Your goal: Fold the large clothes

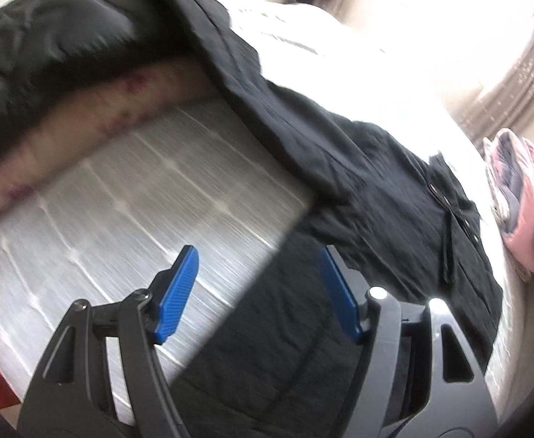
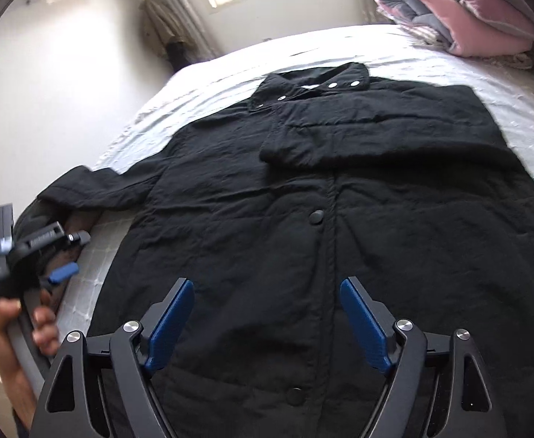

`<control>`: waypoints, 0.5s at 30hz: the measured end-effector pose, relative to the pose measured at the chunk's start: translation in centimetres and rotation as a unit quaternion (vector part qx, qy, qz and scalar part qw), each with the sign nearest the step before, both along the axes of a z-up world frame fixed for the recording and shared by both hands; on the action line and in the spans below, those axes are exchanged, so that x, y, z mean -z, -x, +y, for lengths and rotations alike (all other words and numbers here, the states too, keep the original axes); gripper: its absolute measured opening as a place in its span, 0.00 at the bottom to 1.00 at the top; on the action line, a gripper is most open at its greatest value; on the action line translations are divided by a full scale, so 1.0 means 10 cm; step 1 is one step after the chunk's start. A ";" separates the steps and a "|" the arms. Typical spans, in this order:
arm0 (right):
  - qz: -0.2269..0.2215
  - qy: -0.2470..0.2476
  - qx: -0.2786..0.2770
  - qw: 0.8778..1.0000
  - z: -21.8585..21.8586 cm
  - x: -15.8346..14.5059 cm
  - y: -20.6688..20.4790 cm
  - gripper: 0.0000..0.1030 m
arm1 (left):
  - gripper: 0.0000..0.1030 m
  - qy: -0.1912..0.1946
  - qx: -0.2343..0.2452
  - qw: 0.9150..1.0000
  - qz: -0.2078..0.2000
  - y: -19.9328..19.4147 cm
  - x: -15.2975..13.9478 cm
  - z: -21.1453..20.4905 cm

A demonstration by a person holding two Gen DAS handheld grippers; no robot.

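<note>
A: Left wrist view first. What does it show?

B: The left gripper (image 1: 259, 284) with its blue pads spread apart and nothing between them. It hangs over the near edge of the bed (image 1: 128, 189), where the pale quilted sheet meets the black coat (image 1: 394, 182). The picture is blurred, so I can read no writing on anything.

A: And the coat?

B: It drapes across the bed from its near edge towards the far side. A folded pink and grey blanket (image 1: 522, 197) lies at the bed's far right edge.

A: Now the right wrist view.

B: The right gripper (image 2: 267, 314) is released too, pads wide, hovering above the coat's (image 2: 303, 219) lower front with no cloth pinched. The coat lies flat in the middle of the bed (image 2: 201, 84), collar towards the far edge, one sleeve folded across the chest, the other trailing to the left edge.

A: Anything readable?

B: The left gripper (image 2: 62, 272), held by a hand (image 2: 19, 332) at the left edge, bears small lettering, too blurred to make out. The blanket (image 2: 460, 11) sits at the far right corner.
</note>
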State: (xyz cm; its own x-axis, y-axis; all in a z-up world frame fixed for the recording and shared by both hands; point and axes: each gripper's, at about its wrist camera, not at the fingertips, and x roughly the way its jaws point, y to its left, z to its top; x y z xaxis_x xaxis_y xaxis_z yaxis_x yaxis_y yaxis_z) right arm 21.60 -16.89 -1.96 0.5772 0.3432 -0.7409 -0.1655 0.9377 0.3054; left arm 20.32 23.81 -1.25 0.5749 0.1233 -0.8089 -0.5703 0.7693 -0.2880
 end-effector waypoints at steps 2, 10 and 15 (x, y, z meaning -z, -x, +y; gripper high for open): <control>0.016 0.009 -0.001 1.000 -0.01 0.16 -0.02 0.81 | 0.67 -0.028 -0.016 0.999 0.003 -0.06 -0.14 0.20; -0.001 0.006 0.027 1.000 -0.15 0.14 0.00 0.81 | 0.84 -0.015 -0.099 0.995 0.012 -0.65 -0.48 1.12; -0.019 0.032 0.031 0.999 -0.11 0.11 0.00 0.81 | 0.84 0.041 -0.081 0.995 0.040 -1.13 -0.20 1.23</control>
